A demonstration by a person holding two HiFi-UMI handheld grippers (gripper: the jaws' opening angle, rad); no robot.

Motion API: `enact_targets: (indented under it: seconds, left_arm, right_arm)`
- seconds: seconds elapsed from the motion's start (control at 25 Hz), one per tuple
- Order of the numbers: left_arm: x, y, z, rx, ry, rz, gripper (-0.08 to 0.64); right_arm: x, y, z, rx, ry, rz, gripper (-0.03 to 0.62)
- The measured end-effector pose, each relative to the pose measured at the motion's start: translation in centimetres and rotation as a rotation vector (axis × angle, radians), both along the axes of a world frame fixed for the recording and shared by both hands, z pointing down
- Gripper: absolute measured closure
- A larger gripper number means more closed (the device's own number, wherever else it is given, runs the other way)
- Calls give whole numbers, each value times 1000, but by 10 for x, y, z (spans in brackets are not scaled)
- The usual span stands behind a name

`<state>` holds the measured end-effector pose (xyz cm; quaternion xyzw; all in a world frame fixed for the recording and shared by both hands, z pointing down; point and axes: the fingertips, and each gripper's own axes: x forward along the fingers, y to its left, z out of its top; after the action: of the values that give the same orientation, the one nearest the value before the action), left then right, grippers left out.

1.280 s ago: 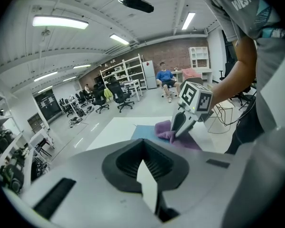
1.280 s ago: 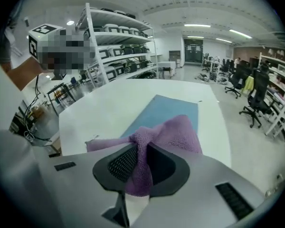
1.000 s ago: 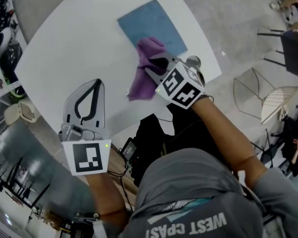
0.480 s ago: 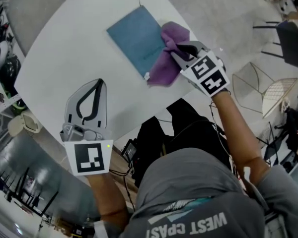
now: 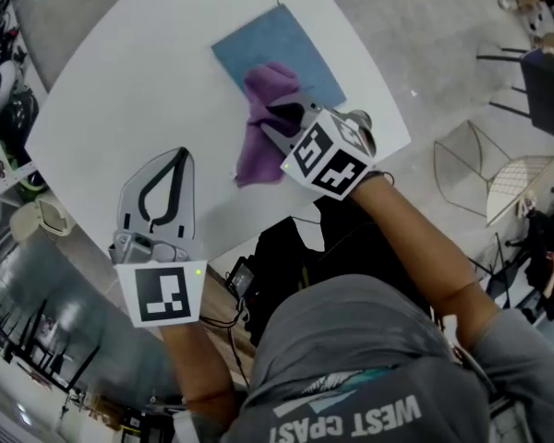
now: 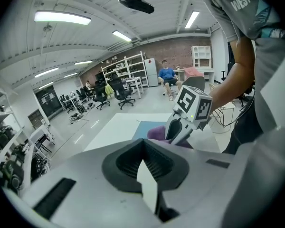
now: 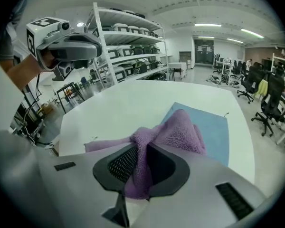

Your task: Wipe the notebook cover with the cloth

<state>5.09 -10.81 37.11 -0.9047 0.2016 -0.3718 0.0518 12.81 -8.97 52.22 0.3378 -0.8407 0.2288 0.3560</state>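
A blue notebook (image 5: 279, 52) lies flat on the white table (image 5: 120, 90), toward its far side. My right gripper (image 5: 275, 124) is shut on a purple cloth (image 5: 258, 132), which bunches on the notebook's near-left part and trails off onto the table. In the right gripper view the cloth (image 7: 178, 132) is pinched between the jaws, with the notebook (image 7: 213, 129) beyond it. My left gripper (image 5: 181, 153) rests on the table to the left, jaws together and holding nothing. In the left gripper view the right gripper (image 6: 178, 127) shows ahead, over the cloth (image 6: 156, 133).
The table's near edge runs close under both grippers. A black bag and cables (image 5: 286, 247) sit on the floor below it. A wire chair (image 5: 485, 178) stands to the right. Shelving (image 7: 128, 46) and office chairs (image 7: 268, 99) fill the room behind.
The right gripper swept the cloth to the notebook's right edge half a second ago and has now dragged it back to the left. The left gripper has stayed put.
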Motion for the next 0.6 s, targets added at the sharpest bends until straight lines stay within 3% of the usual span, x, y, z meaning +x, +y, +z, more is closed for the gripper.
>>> enact_targets:
  seconds: [0.2,0.48,0.6]
  left_arm:
    - [-3,-8,-1,3,3,1,560]
    - [22,-12,-1,1,15,50,560]
    - [33,-13,-1,3,13,76,560]
  right_arm:
    - [11,0,1,-13,-19,42,505]
    - [117,5,2,-24,38,275,505]
    - [137,3,2,-27,43,315,505]
